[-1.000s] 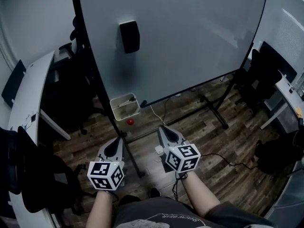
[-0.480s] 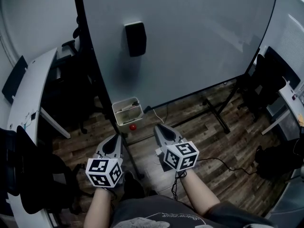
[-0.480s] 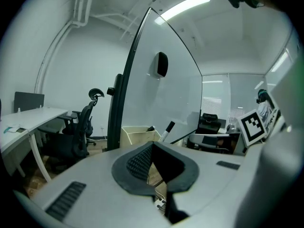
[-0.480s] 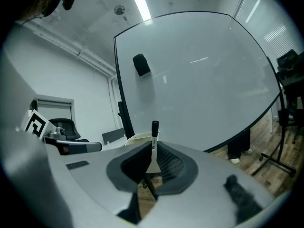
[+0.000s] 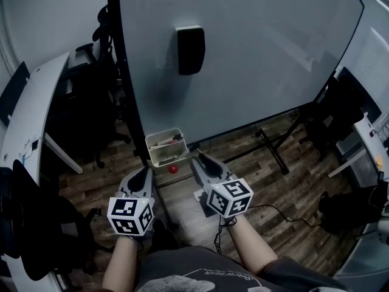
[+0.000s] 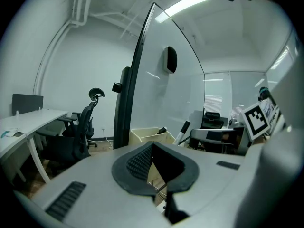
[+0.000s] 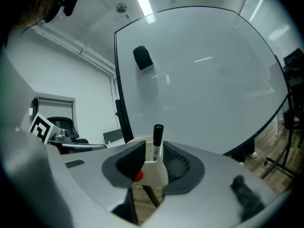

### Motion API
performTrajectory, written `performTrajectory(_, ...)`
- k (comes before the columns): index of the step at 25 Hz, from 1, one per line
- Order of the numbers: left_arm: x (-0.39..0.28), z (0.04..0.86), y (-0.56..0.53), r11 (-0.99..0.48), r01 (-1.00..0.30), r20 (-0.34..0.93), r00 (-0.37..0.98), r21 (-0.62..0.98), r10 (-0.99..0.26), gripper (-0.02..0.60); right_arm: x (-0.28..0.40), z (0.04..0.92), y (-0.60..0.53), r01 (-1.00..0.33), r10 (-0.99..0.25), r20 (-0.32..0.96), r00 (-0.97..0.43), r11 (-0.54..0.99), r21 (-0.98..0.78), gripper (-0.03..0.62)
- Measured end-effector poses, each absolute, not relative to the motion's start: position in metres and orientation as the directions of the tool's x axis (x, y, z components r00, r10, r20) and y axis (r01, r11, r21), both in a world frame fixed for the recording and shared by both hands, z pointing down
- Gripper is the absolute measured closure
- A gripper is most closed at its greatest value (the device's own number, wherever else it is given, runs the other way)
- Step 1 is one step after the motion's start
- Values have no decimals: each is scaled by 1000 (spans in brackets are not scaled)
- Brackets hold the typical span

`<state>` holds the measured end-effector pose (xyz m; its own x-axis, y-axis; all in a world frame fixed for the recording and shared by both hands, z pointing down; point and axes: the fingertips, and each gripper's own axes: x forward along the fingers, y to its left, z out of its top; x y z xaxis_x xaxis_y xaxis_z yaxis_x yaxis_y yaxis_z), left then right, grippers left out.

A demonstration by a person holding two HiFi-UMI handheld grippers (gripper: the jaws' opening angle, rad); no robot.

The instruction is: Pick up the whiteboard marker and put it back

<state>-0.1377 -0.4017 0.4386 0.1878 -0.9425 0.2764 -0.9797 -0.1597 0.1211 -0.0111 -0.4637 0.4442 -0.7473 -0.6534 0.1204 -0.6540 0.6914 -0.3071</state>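
At the foot of the big pale whiteboard point(image 5: 261, 53), a cream plastic bin point(image 5: 167, 158) sits right by the black frame post point(image 5: 126, 72). The white-barrelled, black-capped whiteboard marker point(image 7: 156, 144) stands in it, cap up, poking above the rim. A small red ball point(image 5: 174, 169) is just in front of the bin, between the two gripper tips.

Right gripper point(image 5: 197, 159): jaws narrowly apart and empty, lined up on bin and marker. Its tip is just beside the bin's right corner, no contact visible.

Left gripper point(image 5: 144, 171): jaws together at the tips, nothing held, low and left of the ball, with the post close beside its line to the bin.

A black rectangular eraser point(image 5: 190, 49) is stuck on the board above. Black office chair point(image 6: 78, 137) and long white surface point(image 5: 33, 120) are off to the left, over wood-plank floor point(image 5: 267, 175).

Versus half a second ago, both grippers sit nearer the bin — the right one most.
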Motion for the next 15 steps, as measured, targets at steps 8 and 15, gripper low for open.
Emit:
performTrajectory(8,-148,440,-422,-185,-974,277,215,129,-936,569,-22,442,-487,-677,-685,109,-721,661,-323,484)
performTrajectory(15,-152,442,-429,-199,-971,281,230,136,-932,569,-31,441,-498,-677,-684,109,-721,661,-325,485)
